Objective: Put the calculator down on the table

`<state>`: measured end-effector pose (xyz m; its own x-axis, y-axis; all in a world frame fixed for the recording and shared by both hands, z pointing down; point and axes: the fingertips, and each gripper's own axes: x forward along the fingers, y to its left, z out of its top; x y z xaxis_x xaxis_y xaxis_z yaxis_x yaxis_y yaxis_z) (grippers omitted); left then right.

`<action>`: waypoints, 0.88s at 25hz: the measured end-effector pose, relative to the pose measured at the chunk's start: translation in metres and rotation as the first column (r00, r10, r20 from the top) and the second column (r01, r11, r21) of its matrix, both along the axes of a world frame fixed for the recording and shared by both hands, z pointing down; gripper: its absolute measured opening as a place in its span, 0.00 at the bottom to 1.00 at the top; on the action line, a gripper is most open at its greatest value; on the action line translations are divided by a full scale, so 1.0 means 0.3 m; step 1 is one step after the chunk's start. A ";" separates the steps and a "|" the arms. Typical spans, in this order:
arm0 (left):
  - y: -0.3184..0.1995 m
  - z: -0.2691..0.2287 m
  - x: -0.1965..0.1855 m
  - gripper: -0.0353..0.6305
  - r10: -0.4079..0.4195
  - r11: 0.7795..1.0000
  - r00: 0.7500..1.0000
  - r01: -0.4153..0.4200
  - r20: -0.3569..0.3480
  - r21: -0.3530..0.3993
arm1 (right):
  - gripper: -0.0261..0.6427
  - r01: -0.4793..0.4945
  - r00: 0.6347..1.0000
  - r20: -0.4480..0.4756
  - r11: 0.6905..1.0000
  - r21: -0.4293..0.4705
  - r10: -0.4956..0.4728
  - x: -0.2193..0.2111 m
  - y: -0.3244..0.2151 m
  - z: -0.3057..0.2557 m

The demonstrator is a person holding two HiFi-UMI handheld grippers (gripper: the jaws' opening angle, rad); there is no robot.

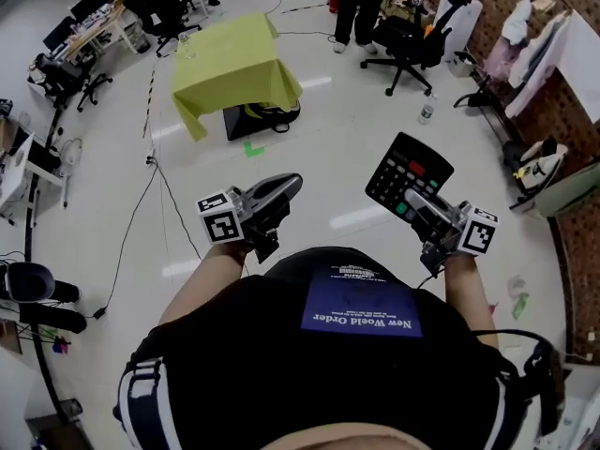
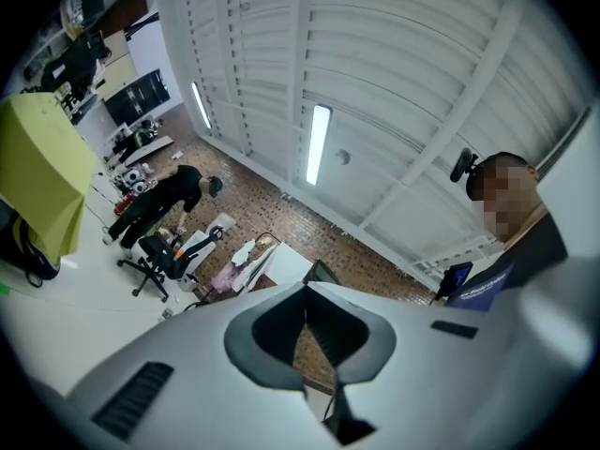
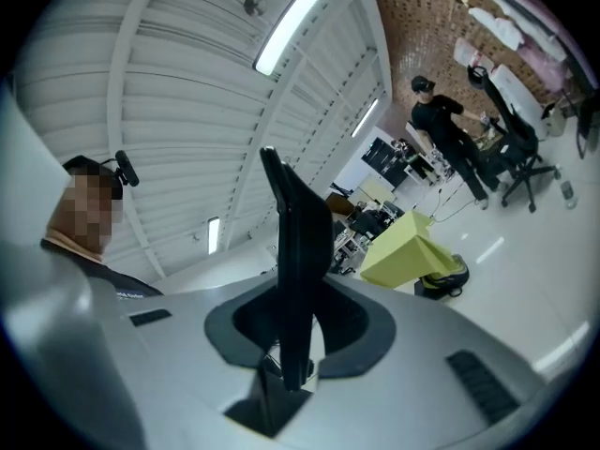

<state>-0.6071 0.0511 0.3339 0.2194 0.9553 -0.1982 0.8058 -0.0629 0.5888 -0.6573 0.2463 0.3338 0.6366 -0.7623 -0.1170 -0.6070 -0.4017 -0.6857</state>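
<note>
A black calculator [image 1: 408, 170] with a red key and a green key is tilted up over the floor, with my right gripper [image 1: 415, 204] shut on its lower edge. In the right gripper view the calculator [image 3: 298, 251] shows edge-on as a dark slab clamped between the two jaws. My left gripper [image 1: 284, 187] is held out at the left, with nothing in it. In the left gripper view its jaws [image 2: 306, 331] meet with nothing between them. The table [image 1: 232, 62], draped in a yellow-green cloth, stands some way ahead across the floor; it also appears as the yellow-green table [image 3: 408, 247] in the right gripper view.
A dark bag [image 1: 267, 115] lies under the table. A black office chair [image 1: 408, 45] and a standing person [image 1: 359, 3] are behind it. A water bottle [image 1: 427, 112] stands on the floor at right. Cables [image 1: 150, 195] run across the floor at left, near desks [image 1: 94, 31].
</note>
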 end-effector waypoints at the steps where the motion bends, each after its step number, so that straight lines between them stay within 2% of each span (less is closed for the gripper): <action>1: 0.043 -0.010 0.025 0.06 -0.010 1.000 1.000 0.010 -0.003 0.003 | 0.13 0.012 1.000 -0.012 1.000 -0.023 -0.013 0.034 0.047 -0.010; 4: 0.168 -0.037 0.121 0.06 -0.050 0.999 0.999 0.050 -0.007 0.001 | 0.13 0.037 0.998 -0.049 0.997 -0.071 -0.041 0.140 0.188 -0.033; 7: 0.278 -0.055 0.208 0.06 -0.057 0.998 0.998 0.057 0.012 -0.017 | 0.13 0.071 0.997 -0.034 0.997 -0.027 -0.072 0.244 0.276 -0.033; 9: 0.320 -0.056 0.258 0.06 -0.050 0.999 0.999 0.050 0.008 0.000 | 0.13 0.085 0.996 -0.013 0.996 -0.012 -0.085 0.311 0.304 -0.019; 16: 0.335 0.009 0.506 0.06 -0.065 0.998 0.997 0.066 0.036 -0.009 | 0.13 0.081 0.997 0.007 0.996 0.020 -0.081 0.554 0.333 0.025; 22: 0.265 -0.006 0.841 0.06 -0.021 0.999 1.000 0.021 -0.001 -0.045 | 0.13 0.034 0.999 -0.003 0.999 0.029 -0.034 0.870 0.265 -0.022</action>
